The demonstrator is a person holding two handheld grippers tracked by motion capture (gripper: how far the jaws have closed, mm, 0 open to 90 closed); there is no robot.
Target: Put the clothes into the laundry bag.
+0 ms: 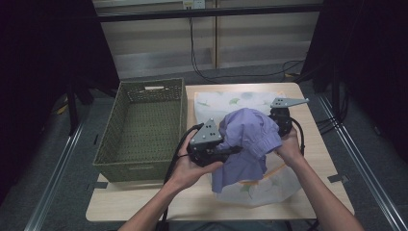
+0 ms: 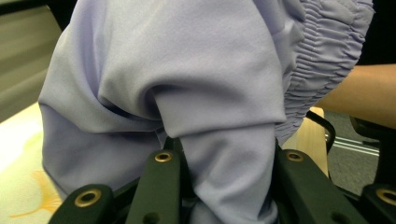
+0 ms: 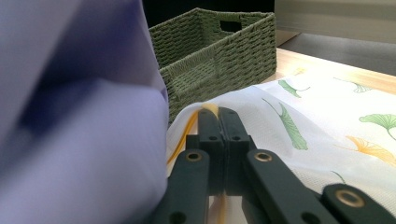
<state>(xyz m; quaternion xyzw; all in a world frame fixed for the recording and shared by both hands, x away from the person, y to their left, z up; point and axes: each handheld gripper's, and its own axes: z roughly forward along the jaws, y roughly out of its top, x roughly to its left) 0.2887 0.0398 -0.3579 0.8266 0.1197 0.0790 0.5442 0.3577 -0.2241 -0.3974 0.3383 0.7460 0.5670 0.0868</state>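
You are holding the purple garment (image 1: 248, 137) bunched above the leaf-print bag (image 1: 226, 103) on the table (image 1: 315, 139). Your left gripper (image 1: 226, 153) jaws are pinching its fabric; your right gripper (image 3: 217, 122) jaws are pressed together on the bag's edge. Be keeping that mouth raised while feeding cloth in.

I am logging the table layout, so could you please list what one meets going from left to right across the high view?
Green woven basket → left gripper → lilac garment → right gripper.
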